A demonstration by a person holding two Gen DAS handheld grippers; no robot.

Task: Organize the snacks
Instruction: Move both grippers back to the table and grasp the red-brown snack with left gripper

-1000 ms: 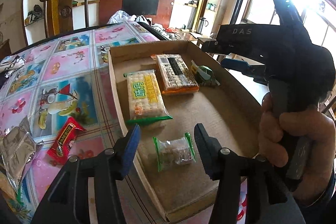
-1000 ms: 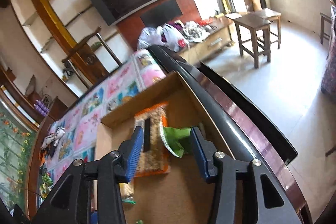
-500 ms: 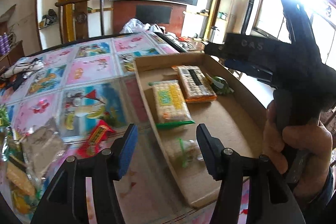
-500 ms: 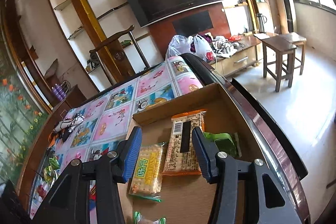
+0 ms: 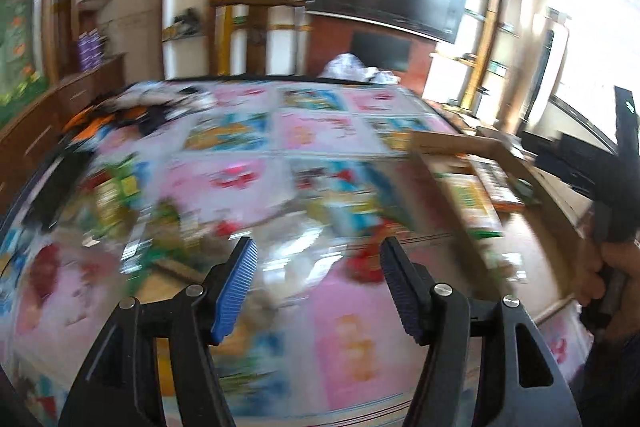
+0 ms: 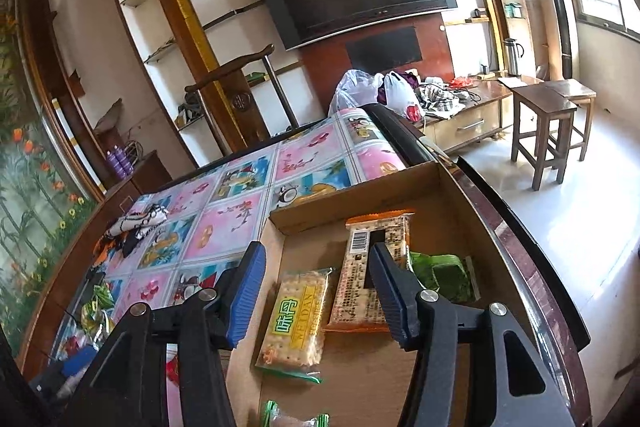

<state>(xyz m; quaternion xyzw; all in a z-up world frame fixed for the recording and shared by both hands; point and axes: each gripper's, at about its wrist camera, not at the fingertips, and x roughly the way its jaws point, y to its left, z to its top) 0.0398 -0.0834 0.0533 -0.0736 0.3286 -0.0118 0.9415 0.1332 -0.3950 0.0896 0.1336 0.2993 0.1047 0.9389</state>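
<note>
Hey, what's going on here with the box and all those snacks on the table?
A person is sorting snacks into a cardboard box with a gripper in each hand. Both are open and hold nothing. The right gripper hovers over the box, which holds a yellow cracker pack, an orange-edged pack, a green packet and a small wrapped snack. The left gripper points at the loose snacks on the table; its view is too blurred to show which.

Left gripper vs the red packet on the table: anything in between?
Nothing visible blocks it. The left gripper is open and empty, and the red packet lies loose on the table just ahead, near the right-side finger. Motion blur hides detail.
</note>
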